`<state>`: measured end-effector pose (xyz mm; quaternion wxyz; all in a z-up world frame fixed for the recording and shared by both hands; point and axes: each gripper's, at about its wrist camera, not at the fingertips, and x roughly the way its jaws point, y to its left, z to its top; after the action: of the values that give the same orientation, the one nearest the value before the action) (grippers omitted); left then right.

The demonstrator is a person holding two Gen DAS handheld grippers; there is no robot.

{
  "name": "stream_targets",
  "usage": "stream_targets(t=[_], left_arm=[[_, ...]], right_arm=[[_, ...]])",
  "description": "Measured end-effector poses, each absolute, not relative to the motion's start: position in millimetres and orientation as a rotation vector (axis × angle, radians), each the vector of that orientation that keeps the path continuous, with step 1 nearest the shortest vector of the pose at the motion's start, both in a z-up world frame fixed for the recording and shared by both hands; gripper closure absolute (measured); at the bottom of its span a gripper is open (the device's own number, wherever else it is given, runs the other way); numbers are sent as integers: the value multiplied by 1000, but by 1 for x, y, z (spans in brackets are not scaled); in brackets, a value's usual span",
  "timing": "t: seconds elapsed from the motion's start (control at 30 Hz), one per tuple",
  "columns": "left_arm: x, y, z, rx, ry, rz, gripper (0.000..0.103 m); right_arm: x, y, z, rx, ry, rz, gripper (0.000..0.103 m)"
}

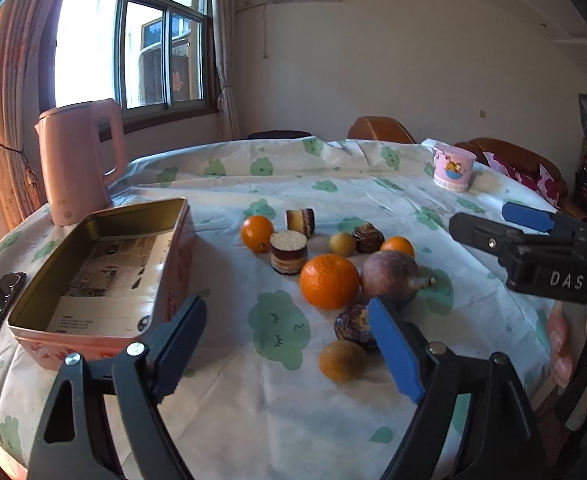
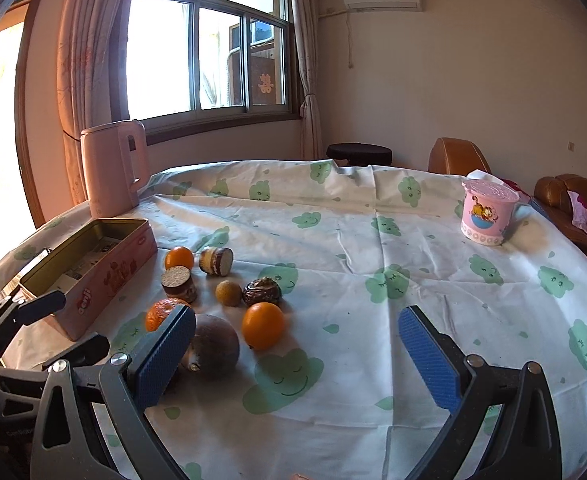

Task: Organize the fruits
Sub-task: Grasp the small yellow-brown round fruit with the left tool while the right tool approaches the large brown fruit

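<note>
On the big round table [image 2: 373, 232], covered with a white cloth with green smiling clouds, the fruits lie in a loose bunch, and a pink tin box [image 1: 105, 276] stands open just to their left. The box is long and thin. One short end faces the left gripper [image 1: 289, 344], and its long side runs away toward the pink kettle [image 1: 81, 160]. Only some paper lies inside it.

The fruits sit ahead and a bit to the right of the left gripper, between it and the right gripper [image 2: 297, 352]. The left one looks nearer to the box, so it may be the better one to carry fruit there. That is only a guess.

The biggest fruit is a dull purple-brown ball with a short stalk [image 1: 391, 278]. Touching it is a large bright orange [image 1: 329, 281]. Two smaller oranges lie farther back [image 1: 256, 233] [image 1: 397, 246]. Two dark wrinkly fruits [image 1: 353, 326] [image 1: 368, 238] and two small yellow-brown round ones [image 1: 343, 360] [image 1: 342, 244] lie among them. Two little layered cakes [image 1: 288, 252] [image 1: 300, 221] sit there too, and they do not look like fruit.

Both grippers have their blue pads wide apart. Nothing is between the pads of either one. The left gripper's right pad sits in front of one dark wrinkly fruit, but whether it touches cannot be told.
</note>
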<state>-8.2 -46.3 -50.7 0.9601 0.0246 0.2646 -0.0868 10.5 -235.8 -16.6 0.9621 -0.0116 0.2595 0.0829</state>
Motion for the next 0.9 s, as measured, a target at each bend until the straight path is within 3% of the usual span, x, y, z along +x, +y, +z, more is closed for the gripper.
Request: stream_targets(t=[0.4,0.47,0.57,0.9], left_arm=[[-8,-63,-73,64,634,-276,54],[-7,-62,-75,57,640,-283,56],[-5,-60,-79,37,658,-314,70],[-3,-40,-68,5,591,-264,72]], right_arm=[[11,-239,-31,6,546,210,2],[12,-236,-32,6,552,226,8],[14,-229,-34,6,564,253,16],[30,-200,-37,-26,610,325,29]])
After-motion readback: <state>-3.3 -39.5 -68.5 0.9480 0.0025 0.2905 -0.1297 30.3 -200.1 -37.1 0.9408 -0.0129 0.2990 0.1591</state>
